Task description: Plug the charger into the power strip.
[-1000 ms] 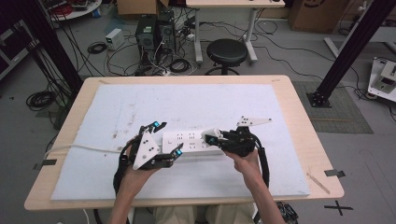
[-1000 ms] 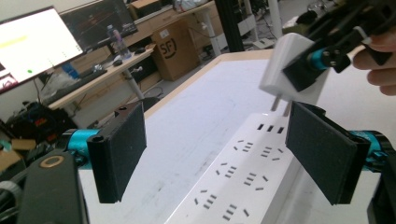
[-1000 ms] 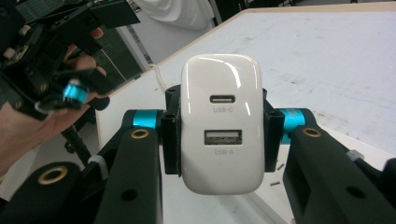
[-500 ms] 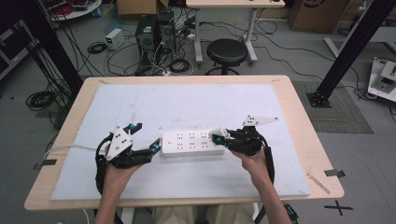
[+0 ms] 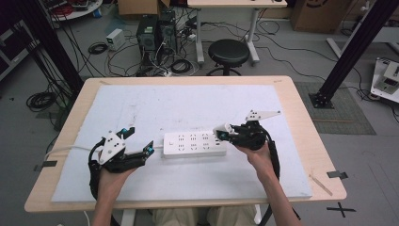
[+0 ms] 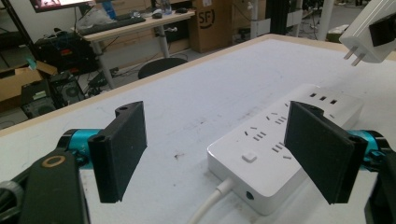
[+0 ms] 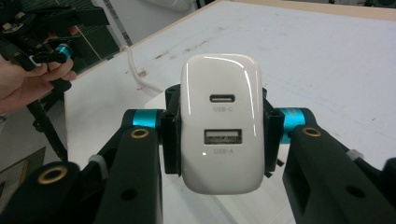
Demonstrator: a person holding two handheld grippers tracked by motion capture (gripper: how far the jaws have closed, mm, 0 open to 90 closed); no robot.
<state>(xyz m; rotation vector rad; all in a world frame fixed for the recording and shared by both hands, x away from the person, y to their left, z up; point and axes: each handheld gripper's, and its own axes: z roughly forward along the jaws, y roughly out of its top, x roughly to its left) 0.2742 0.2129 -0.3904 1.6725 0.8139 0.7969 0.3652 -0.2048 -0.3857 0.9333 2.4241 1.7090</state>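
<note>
Charger, white with two USB ports, sits clamped between the right tongs, raised over the near end of the strip; left tongs stand apart beside the strip's cord end on the table

One power strip, one charger, two tongs.

Reading "USB-C" and "USB-A" under the two ports of the white charger, and "SF" on a cardboard box standing behind the table's far edge.
</note>
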